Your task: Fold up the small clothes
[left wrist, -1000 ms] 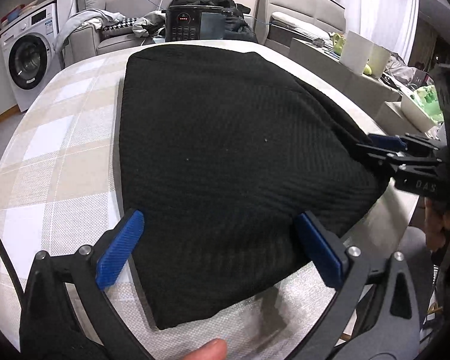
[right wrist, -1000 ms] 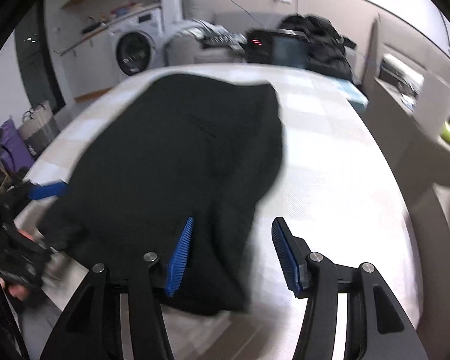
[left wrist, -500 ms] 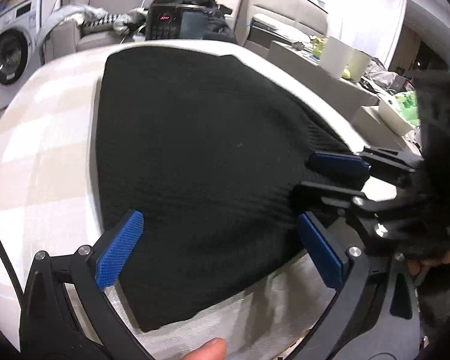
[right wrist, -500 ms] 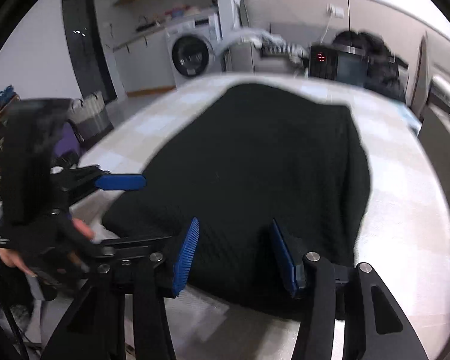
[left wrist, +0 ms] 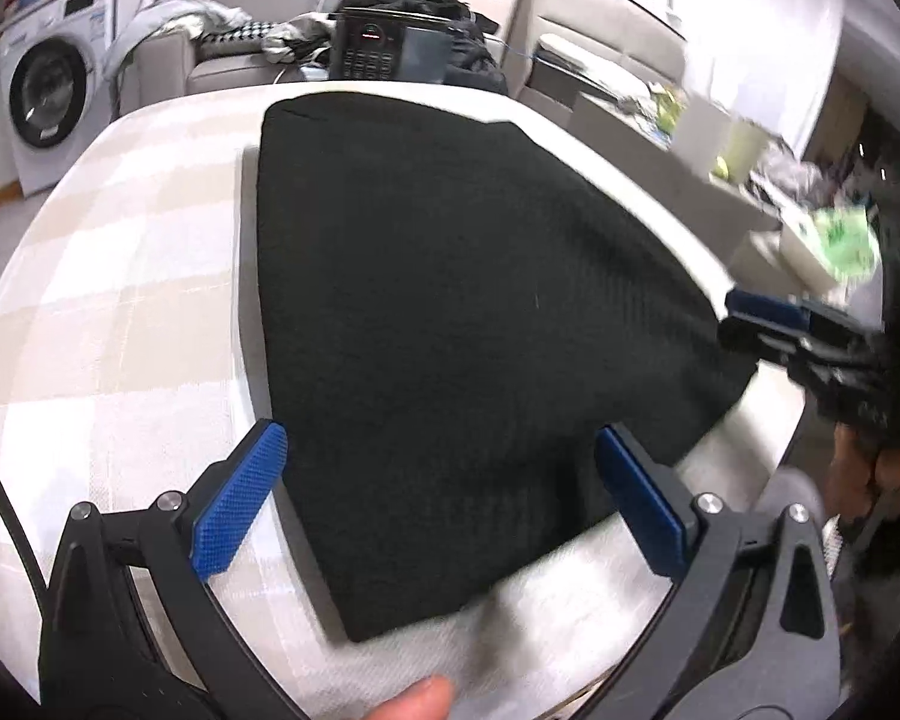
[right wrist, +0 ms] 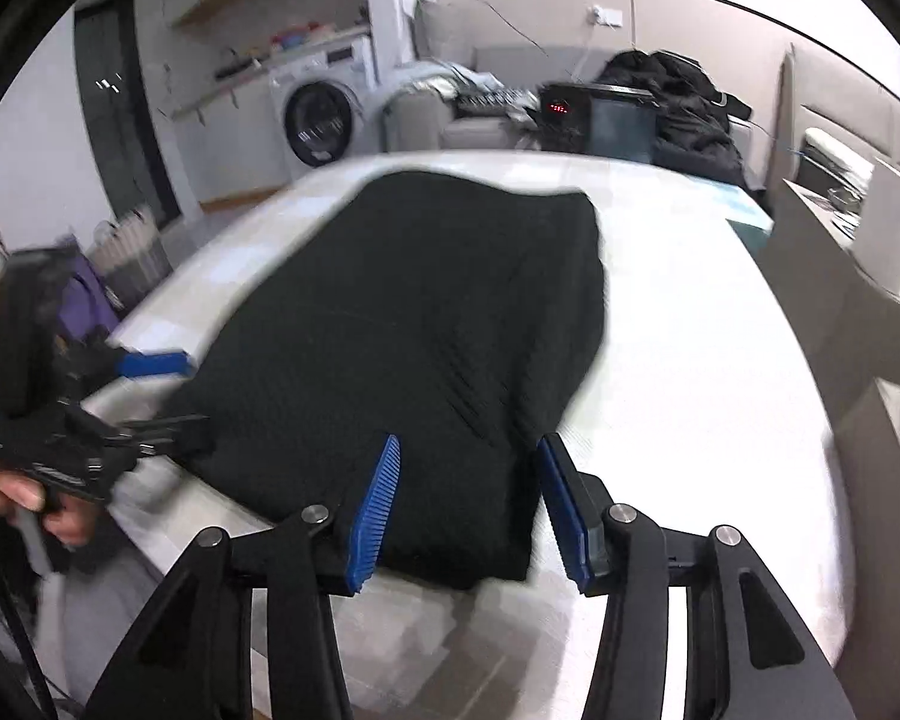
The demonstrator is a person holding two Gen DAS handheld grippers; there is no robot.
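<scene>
A black knit garment (left wrist: 450,300) lies folded flat on the checked tablecloth (left wrist: 120,300). My left gripper (left wrist: 438,450) hovers wide open over the garment's near corner, and its blue pads (left wrist: 240,504) touch nothing. In the right wrist view the same garment (right wrist: 402,324) lies beneath my right gripper (right wrist: 469,450). Its jaws stand partly apart over the near edge, and the pads (right wrist: 378,510) do not press the cloth. From the left wrist view, the right gripper (left wrist: 768,324) sits at the garment's right corner. The left gripper (right wrist: 150,384) shows at the cloth's left edge.
A black device with a red display (left wrist: 384,51) stands at the table's far end, before a sofa with a dark coat (right wrist: 678,102). A washing machine (left wrist: 48,102) is at the back left. Boxes and clutter (left wrist: 810,228) sit off the right edge. A person's hand (right wrist: 24,498) holds the left gripper.
In the left wrist view the right gripper came in close beside my left fingers, then drew back to the garment's right corner. The right wrist view swung left across the garment, which now lies flat.
</scene>
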